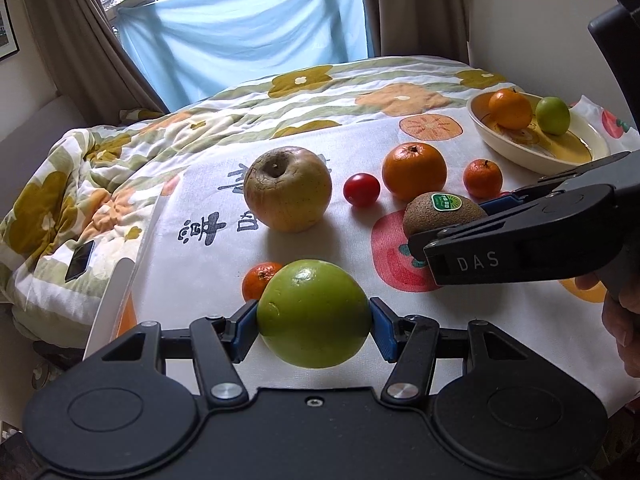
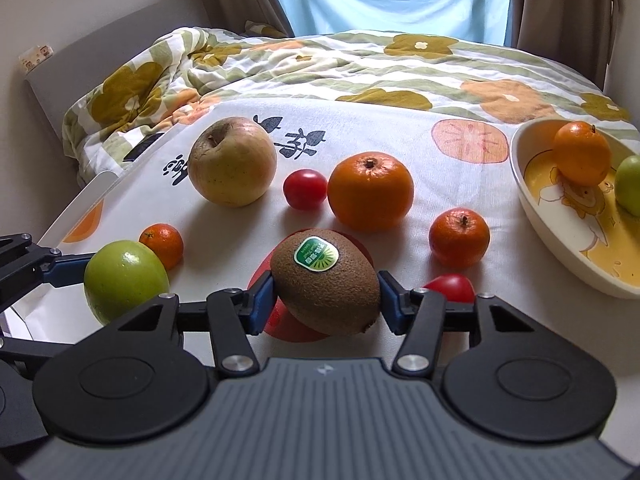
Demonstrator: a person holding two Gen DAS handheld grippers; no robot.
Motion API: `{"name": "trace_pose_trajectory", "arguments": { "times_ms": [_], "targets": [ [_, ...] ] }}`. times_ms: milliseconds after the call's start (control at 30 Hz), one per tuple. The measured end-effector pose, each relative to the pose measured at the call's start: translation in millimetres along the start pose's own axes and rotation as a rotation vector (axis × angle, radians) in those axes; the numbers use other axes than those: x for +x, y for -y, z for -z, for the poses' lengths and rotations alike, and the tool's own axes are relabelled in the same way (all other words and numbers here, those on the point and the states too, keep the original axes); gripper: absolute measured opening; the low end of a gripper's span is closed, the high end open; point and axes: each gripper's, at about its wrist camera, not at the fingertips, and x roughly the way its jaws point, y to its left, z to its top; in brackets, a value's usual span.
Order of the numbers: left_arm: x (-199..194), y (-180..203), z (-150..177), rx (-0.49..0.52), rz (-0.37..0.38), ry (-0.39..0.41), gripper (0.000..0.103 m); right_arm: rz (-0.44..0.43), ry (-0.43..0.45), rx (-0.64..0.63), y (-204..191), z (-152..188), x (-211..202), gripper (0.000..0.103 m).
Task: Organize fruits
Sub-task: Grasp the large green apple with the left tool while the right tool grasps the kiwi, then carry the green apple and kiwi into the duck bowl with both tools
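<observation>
Tablecloth fruit half sorted: left gripper (image 1: pixel 314 322) clamps the green apple (image 1: pixel 314 312), right gripper (image 2: pixel 326 300) the kiwi (image 2: pixel 325 282), bowl (image 2: pixel 532 216) next

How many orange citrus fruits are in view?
4: big orange mid-cloth, small mandarin to its right, small mandarin behind the held green apple, one orange in the bowl. More may be hidden.
</observation>
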Motion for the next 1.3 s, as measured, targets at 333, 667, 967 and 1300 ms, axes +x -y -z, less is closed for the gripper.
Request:
{"name": "trace_pose_trajectory", "arguments": {
  "times_ms": [333, 667, 967, 1300],
  "targets": [
    [-31.7, 13.7, -20.3, -0.037, -0.031, 0.033, 0.062, -0.042, 0.042, -0.004, 10.6, -10.0, -44.6, 0.068],
    [-70.2, 47.4, -48.1, -0.083, -0.019, 0.058, 0.062, -0.042, 0.08, 0.017, 48.4, -18.7, -111.0, 0.068],
    [-91.3, 93.2, -79.0, -0.074, -0.014, 0.092, 0.062, -0.014, 0.115, 0.044, 103.4, -23.7, -159.0, 0.068],
    [-76.7, 140.4, -115.2, -0.02, 0.064, 0.125, 0.062, 0.05, 0.13, 0.043, 160.1, -29.4, -177.1, 0.068]
  ]
}}
